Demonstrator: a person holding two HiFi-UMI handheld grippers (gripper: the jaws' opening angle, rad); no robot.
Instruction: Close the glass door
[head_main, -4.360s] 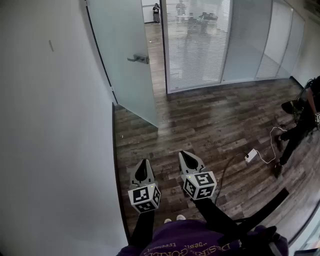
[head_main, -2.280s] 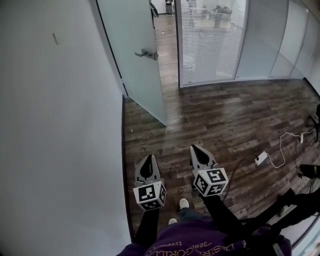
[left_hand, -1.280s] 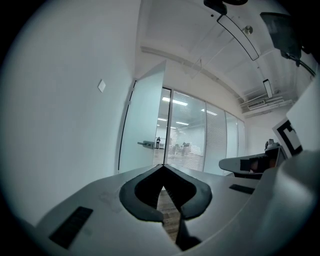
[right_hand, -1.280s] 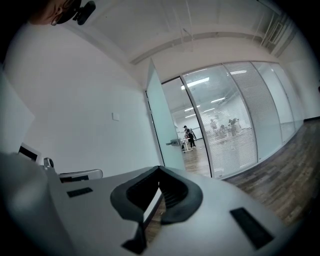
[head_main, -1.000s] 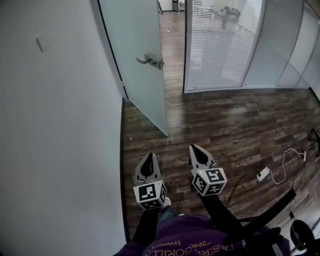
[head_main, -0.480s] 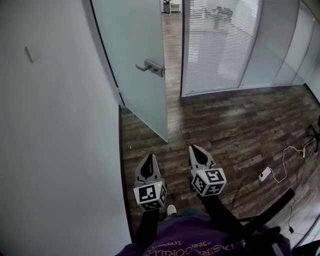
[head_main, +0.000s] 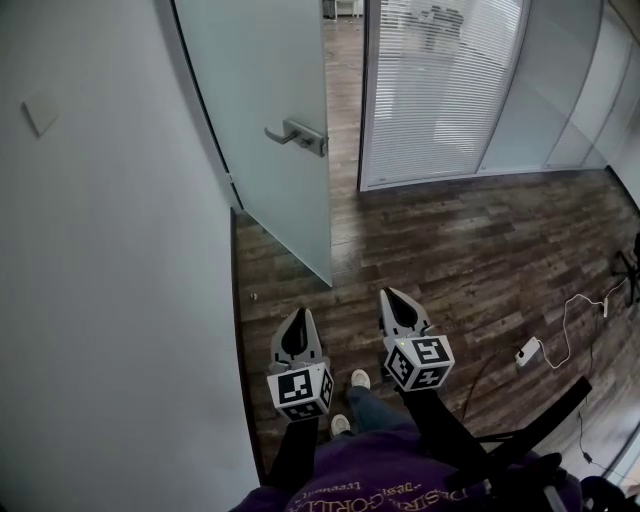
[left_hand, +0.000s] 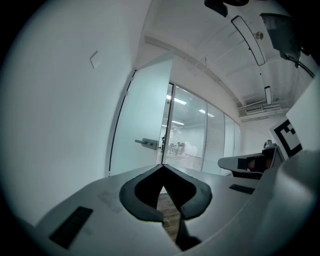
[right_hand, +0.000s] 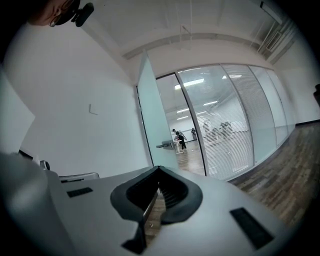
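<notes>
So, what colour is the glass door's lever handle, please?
It is a brushed silver metal lever handle, clearest in the head view.

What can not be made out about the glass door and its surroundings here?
- Top of the glass door: cut off, head view's upper edge.
- Far side of the door handle: behind the frosted pane, head view.
- Floor speck by the wall: too small, head view.
- Figures past the doorway: too small, right gripper view.

We're in an office here: frosted glass door (head_main: 270, 120) with a lever handle (head_main: 297, 134), curved glass partitions (head_main: 560, 90) with slatted blinds (head_main: 440, 80), dark wood-plank floor (head_main: 450, 240), ceiling strip lights (left_hand: 248, 32) overhead.
</notes>
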